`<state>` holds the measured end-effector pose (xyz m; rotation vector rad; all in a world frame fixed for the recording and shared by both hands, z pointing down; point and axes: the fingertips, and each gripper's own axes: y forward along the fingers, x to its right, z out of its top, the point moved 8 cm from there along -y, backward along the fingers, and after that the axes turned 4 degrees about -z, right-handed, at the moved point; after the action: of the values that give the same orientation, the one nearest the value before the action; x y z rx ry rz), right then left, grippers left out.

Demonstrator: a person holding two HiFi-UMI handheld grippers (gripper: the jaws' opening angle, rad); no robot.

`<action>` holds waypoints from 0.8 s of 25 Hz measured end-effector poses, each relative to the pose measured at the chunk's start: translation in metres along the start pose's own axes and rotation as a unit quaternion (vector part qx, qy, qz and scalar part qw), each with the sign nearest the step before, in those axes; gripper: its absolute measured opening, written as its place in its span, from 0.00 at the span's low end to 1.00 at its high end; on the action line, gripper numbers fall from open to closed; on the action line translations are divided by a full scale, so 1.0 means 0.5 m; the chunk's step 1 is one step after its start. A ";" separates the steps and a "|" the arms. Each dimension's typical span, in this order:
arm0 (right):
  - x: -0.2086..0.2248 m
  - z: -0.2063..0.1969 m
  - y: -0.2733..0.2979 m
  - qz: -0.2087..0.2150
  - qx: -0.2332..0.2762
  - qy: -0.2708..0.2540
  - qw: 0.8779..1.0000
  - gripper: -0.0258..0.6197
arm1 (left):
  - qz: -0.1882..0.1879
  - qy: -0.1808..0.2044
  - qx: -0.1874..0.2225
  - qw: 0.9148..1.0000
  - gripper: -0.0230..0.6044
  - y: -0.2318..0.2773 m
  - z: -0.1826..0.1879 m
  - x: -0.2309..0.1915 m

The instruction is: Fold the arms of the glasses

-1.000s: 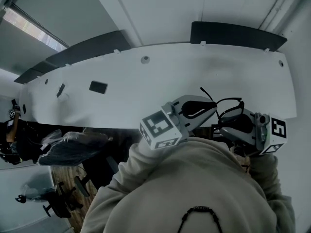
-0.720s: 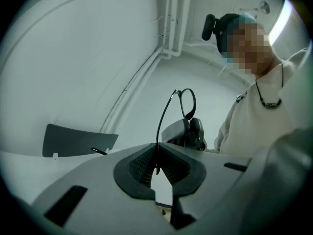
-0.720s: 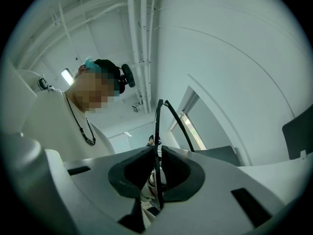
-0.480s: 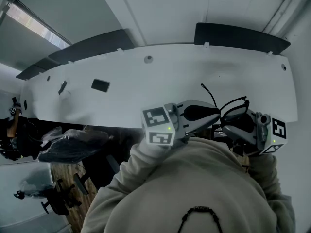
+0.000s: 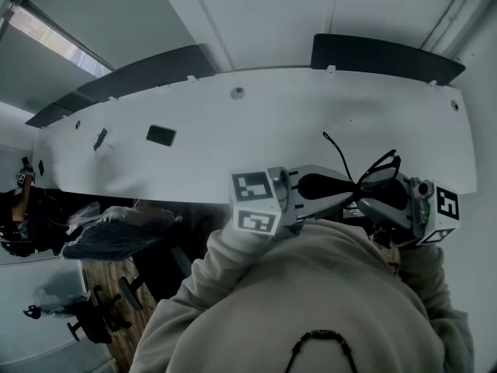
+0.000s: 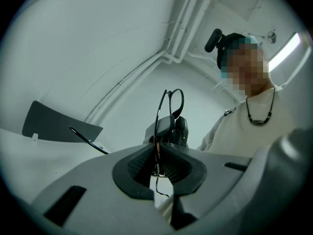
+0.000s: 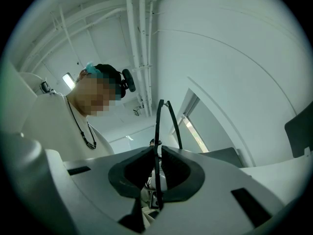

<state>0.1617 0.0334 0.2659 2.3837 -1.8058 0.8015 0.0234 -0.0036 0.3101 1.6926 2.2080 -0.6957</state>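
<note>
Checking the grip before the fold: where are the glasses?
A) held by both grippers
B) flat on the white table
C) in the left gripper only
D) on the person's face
A: the left gripper and the right gripper each clamp the glasses.

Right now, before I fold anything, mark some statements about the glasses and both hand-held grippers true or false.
1. The left hand-held gripper and the right hand-held gripper both pinch the glasses. True.
2. The glasses lie on the white table. False: they are held in the air, off it.
3. One arm of the glasses sticks out unfolded. True.
4. The right hand-held gripper's jaws stand wide apart and empty. False: they are closed on the glasses' frame.
</note>
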 end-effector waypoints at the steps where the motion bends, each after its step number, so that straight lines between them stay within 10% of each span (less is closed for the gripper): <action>1: 0.000 0.001 0.000 0.000 -0.001 0.001 1.000 0.13 | -0.001 -0.002 0.000 1.000 0.08 0.000 0.000 0.000; 8: 0.003 -0.002 -0.001 -0.001 -0.010 0.010 1.000 0.13 | 0.024 0.009 0.018 1.000 0.08 -0.004 -0.001 -0.004; 11: 0.017 0.003 -0.011 -0.003 0.008 0.021 1.000 0.13 | 0.065 0.029 0.034 0.997 0.30 -0.036 0.001 -0.020; 20: -0.007 0.015 -0.029 0.061 0.014 -0.011 0.998 0.13 | 0.138 -0.088 0.114 0.980 0.33 -0.097 -0.016 -0.095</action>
<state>0.1773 0.0387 0.2616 2.3261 -1.9791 0.8202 -0.0093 -0.0482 0.3503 1.9134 1.7849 -1.0106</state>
